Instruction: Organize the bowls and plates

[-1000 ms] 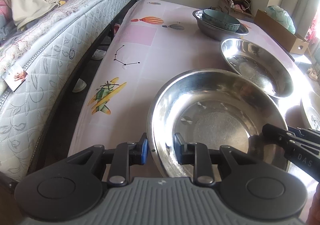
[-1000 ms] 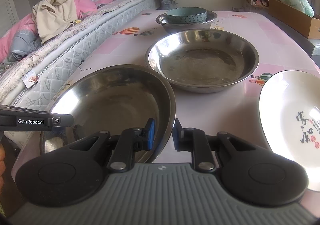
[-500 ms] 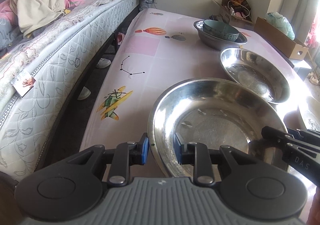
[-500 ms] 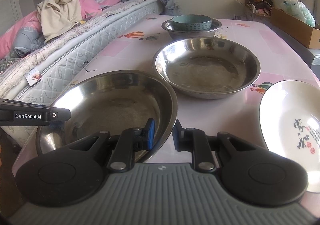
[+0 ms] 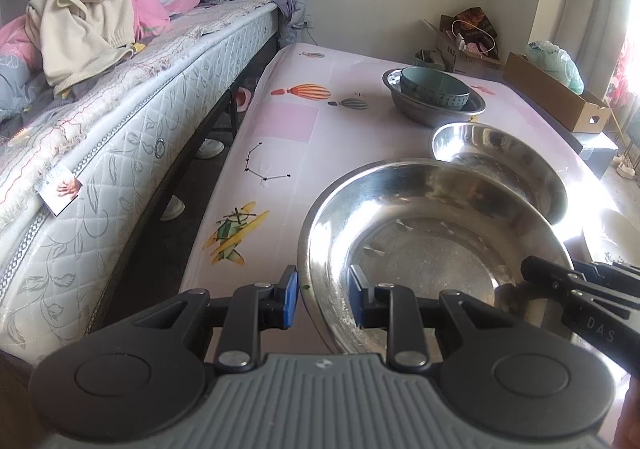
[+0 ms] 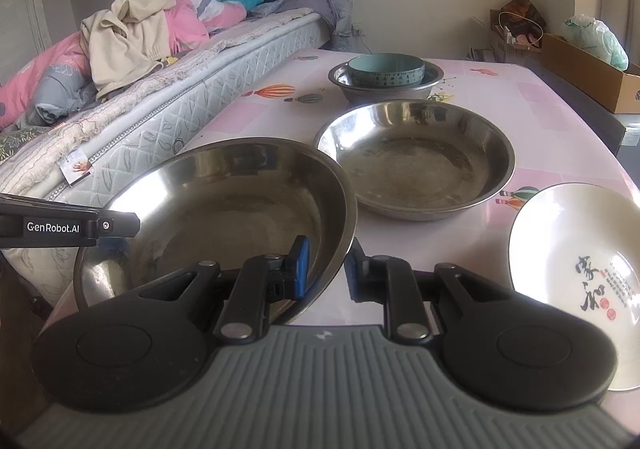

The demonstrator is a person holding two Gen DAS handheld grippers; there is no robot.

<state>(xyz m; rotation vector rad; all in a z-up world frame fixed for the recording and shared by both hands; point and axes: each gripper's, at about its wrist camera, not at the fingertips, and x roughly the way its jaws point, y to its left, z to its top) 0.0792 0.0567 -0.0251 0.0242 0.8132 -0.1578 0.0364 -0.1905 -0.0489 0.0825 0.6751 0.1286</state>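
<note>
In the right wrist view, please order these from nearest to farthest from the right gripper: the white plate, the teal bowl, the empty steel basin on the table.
From the right gripper:
1. White plate, on the table to its right.
2. Empty steel basin, ahead at the middle of the table.
3. Teal bowl, farthest, sitting inside a steel bowl at the far end.

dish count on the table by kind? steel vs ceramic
Steel basins: 3 – held basin, middle basin, far basin
Teal bowl, nested in the far basin: 1
White plate: 1
Total: 5. Teal bowl's material can't be told.
</note>
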